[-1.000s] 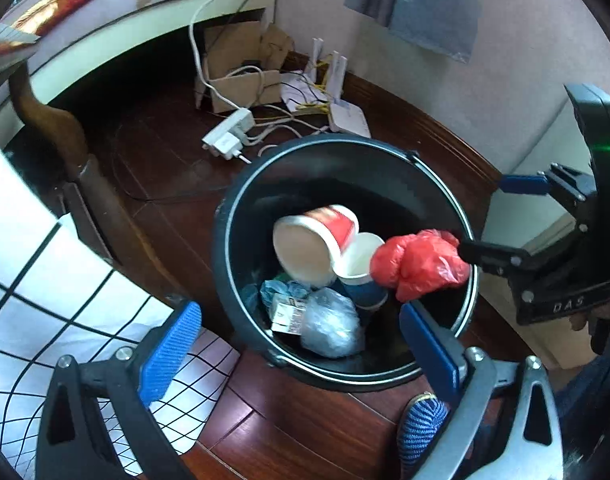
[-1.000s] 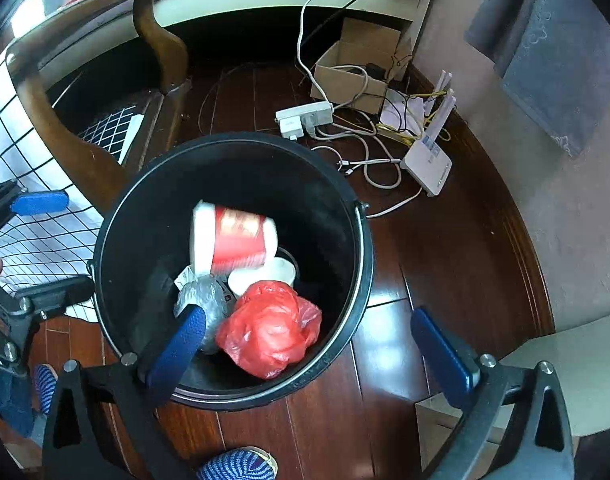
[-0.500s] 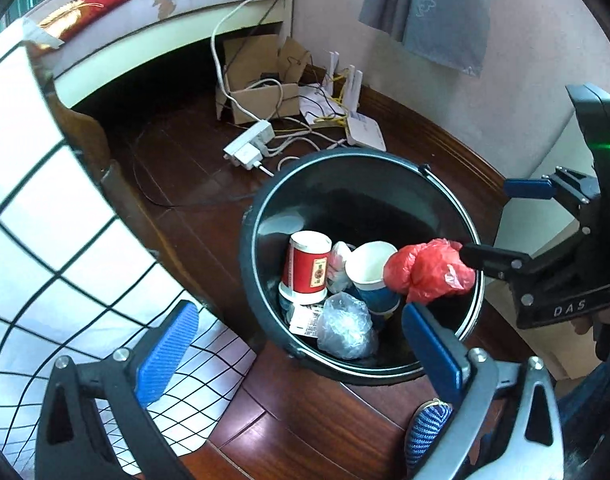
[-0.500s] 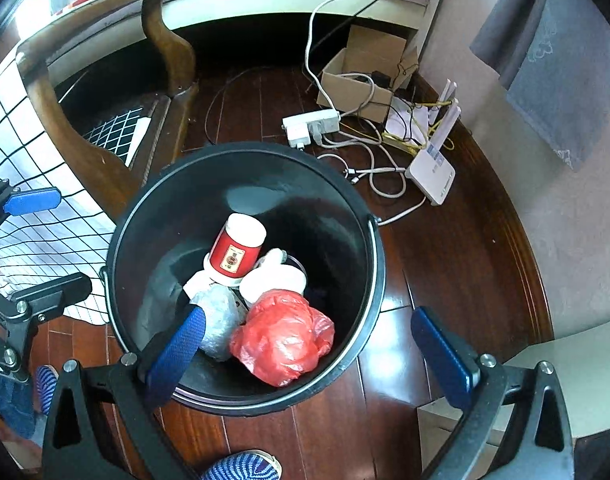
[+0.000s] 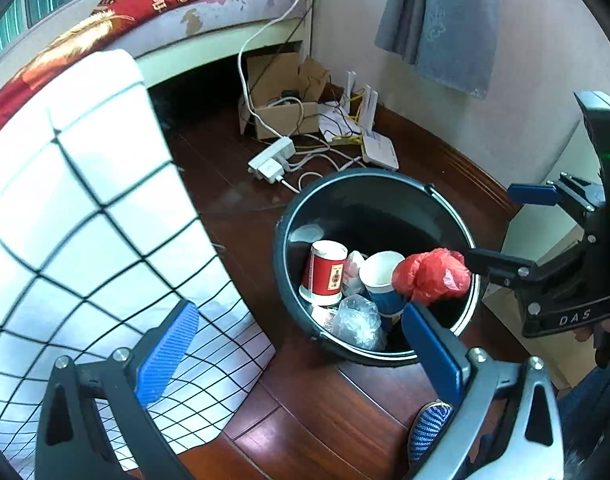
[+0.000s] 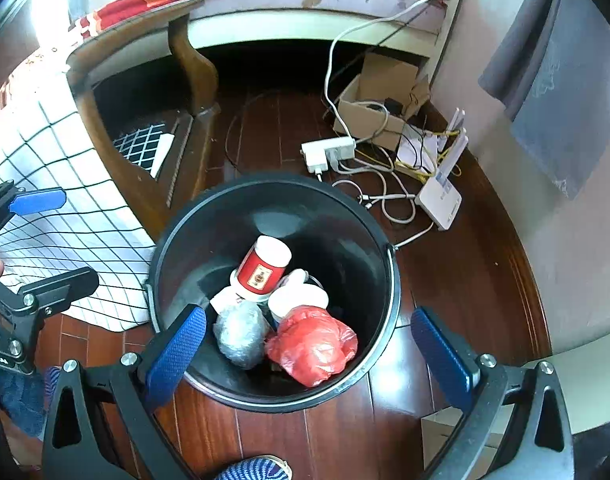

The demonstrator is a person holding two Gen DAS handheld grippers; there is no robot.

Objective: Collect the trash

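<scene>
A black bin [image 5: 369, 176] [image 6: 273, 180] stands on the wood floor. Inside it lie a red paper cup [image 5: 325, 274] [image 6: 263, 270], a white and blue cup [image 5: 381, 280] [image 6: 297, 296], a clear plastic wad [image 5: 357, 320] [image 6: 241, 334] and a crumpled red bag [image 5: 433, 276] [image 6: 313, 344] by the near rim. My left gripper [image 5: 299, 312] [image 6: 73, 236] hangs open above the bin's edge, holding nothing. My right gripper [image 6: 307, 316] [image 5: 501, 226] is open over the bin; its lower finger ends close to the red bag.
A white checked cloth [image 5: 85, 220] drapes over dark wooden furniture [image 6: 193, 64] left of the bin. Behind the bin lie a power strip [image 6: 329, 152], a cardboard box [image 6: 369, 112], a router [image 6: 441, 200] and loose cables. A striped shoe [image 5: 429, 428] is near my fingers.
The red cup dropped from mid-air and settled among the trash. Both grippers drew up and back from the bin, which looks smaller now. The red bag stays in place.
</scene>
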